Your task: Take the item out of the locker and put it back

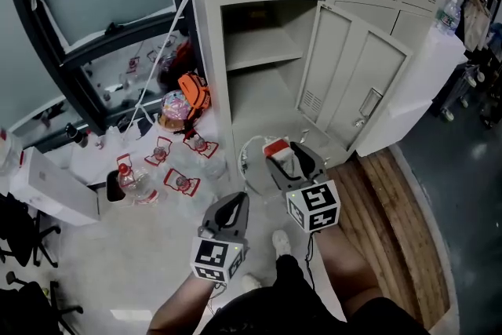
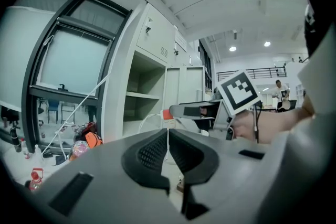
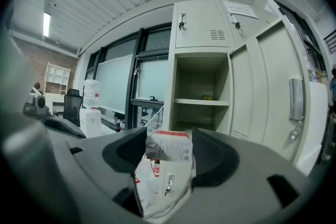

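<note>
The head view looks steeply down from above at the open locker [image 1: 263, 51]. Each gripper view sits low, close behind its own fingers [image 2: 152, 152], facing that same locker ahead.

Pale floor [image 1: 118, 263], water bottles [image 1: 140, 186], orange bag [image 1: 194, 92] beside locker [image 1: 259, 51]

Two tongs [image 1: 234, 204] [image 1: 287, 156], one white packet [image 1: 279, 151], one open locker [image 1: 260, 49], perhaps four bottles [image 1: 182, 183].

locker [image 1: 267, 51] pale grey. packet [image 3: 169, 147] white, red top edge. marker cubes [image 1: 313, 205] black-and-white squares. floor planks [image 1: 392, 223] brown. bag [image 1: 194, 92] orange.
</note>
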